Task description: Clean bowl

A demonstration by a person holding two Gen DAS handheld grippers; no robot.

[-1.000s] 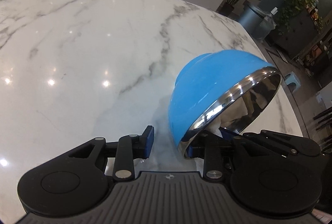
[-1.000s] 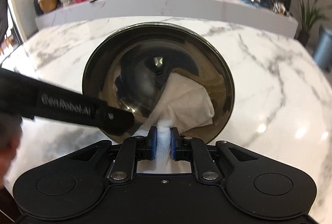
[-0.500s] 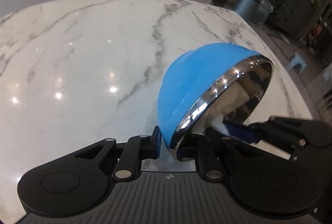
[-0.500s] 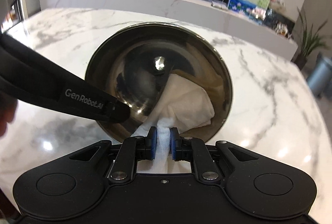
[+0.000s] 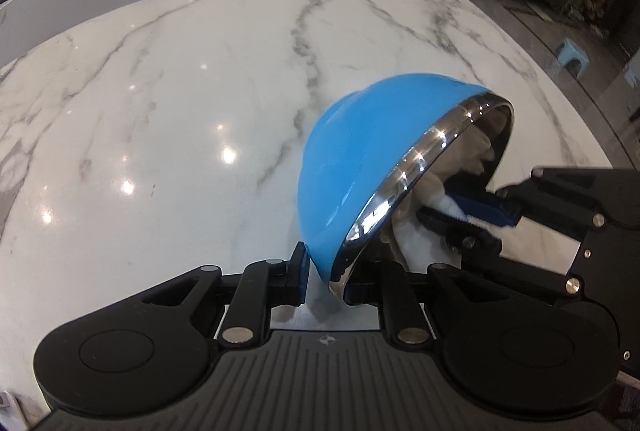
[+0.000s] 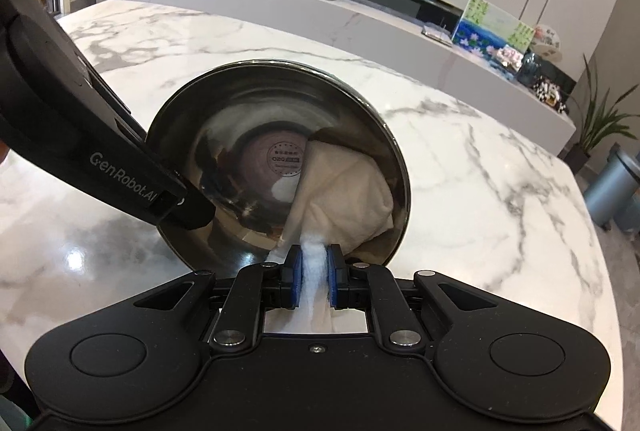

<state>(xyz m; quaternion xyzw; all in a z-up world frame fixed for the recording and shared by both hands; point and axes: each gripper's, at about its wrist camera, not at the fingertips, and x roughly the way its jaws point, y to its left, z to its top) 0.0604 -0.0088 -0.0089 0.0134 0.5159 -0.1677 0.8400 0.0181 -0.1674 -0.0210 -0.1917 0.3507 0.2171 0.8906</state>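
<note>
The left gripper (image 5: 326,281) has its jaws closed on the rim of the bowl (image 5: 360,159), one blue pad against the blue outer wall and the other inside against the shiny metal, so the bowl is tipped on its side above the marble surface (image 5: 180,91) with its mouth turned toward the right gripper (image 6: 313,281). From the right wrist view the bowl (image 6: 248,135) sits straight ahead of the jaws and fills the middle of the picture, its polished inside showing a round printed sticker (image 6: 285,159) on the bottom. The right gripper's jaws are narrow and pinch a white cloth (image 6: 344,191), which runs forward from between the blue pads and spreads over the lower right part of the bowl's inner wall, pressed against the metal. In the left wrist view the cloth (image 5: 412,235) shows just inside the rim, to the right of the left jaws, with the right gripper's fingers (image 5: 484,209) reaching into the bowl's mouth from the right. In the right wrist view the black body of the left gripper (image 6: 120,167) comes in from the left and meets the bowl's rim at its lower left edge. Beyond the surface stand a long white counter (image 6: 360,19) and, far right of the jaws, a grey bin (image 6: 612,191).
</note>
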